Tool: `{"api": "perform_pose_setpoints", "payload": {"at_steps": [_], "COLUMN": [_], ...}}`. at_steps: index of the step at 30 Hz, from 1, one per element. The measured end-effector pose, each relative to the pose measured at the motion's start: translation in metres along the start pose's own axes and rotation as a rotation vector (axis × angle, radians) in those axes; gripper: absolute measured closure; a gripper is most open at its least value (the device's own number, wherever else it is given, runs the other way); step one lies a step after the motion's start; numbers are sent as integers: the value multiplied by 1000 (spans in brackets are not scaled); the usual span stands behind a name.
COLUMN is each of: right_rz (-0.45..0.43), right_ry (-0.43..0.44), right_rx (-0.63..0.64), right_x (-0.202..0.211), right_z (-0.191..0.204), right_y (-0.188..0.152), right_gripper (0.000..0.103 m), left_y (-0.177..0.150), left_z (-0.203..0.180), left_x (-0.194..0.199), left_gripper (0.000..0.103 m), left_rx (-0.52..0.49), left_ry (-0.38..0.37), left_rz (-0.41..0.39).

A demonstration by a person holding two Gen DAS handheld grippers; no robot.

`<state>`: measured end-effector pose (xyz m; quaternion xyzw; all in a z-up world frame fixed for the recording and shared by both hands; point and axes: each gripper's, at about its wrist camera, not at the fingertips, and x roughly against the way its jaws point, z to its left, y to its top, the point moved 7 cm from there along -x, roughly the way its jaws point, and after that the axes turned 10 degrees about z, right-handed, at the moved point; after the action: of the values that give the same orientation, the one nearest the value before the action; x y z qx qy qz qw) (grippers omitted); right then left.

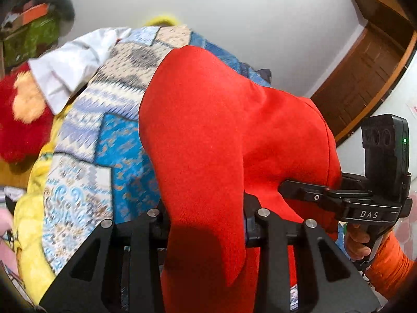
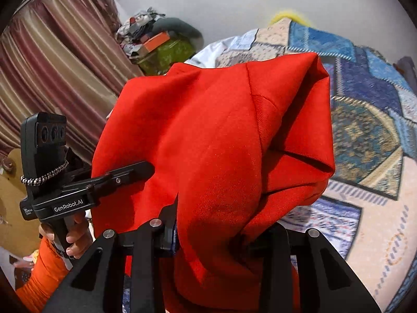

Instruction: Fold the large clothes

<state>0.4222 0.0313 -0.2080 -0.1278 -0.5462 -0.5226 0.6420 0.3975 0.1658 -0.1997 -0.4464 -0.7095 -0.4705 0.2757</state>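
A large red garment (image 1: 224,135) hangs lifted above the patterned bedspread (image 1: 114,140). It drapes over my left gripper (image 1: 206,224), which is shut on its edge. My right gripper (image 1: 286,186) shows at the right of the left wrist view, its fingers pinching the same cloth. In the right wrist view the red garment (image 2: 213,143) bunches over my right gripper (image 2: 216,237), shut on it. My left gripper (image 2: 148,168) shows at the left, clamped on the cloth's edge. Fingertips of both are hidden by fabric.
A blue and beige patterned bedspread (image 2: 365,135) covers the bed. A white shirt (image 1: 75,65) and a red plush toy (image 1: 18,114) lie at its far side. A curtain (image 2: 52,73), a green box with clutter (image 2: 164,52) and a wooden door (image 1: 365,67) surround the bed.
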Motion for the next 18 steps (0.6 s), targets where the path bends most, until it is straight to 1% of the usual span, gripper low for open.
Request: {"api": "perform_pose_setpoints", "payload": {"at_steps": [5, 8, 12, 14, 15, 18], "right_rz": [71, 130, 221, 254, 270, 284], "right_ry": [16, 21, 1, -5, -16, -53], "right_rx": [-22, -47, -56, -61, -54, 7], "right_x": [-46, -77, -118, -130, -137, -141], "right_z": [6, 1, -11, -18, -22, -23], "right_y": [-7, -15, -27, -30, -33, -35], "right_gripper": [70, 70, 70, 70, 70, 69], "left_y": [-21, -36, -54, -60, -63, -68], "left_z": [34, 53, 73, 80, 82, 80], "left_x": [-21, -48, -83, -95, -100, -98], "left_gripper": [68, 68, 68, 67, 65, 58], "left_rx": [65, 104, 137, 157, 159, 137], "left_ry": [0, -1, 2, -5, 3, 21], "left_rz": [56, 115, 181, 195, 197, 177]}}
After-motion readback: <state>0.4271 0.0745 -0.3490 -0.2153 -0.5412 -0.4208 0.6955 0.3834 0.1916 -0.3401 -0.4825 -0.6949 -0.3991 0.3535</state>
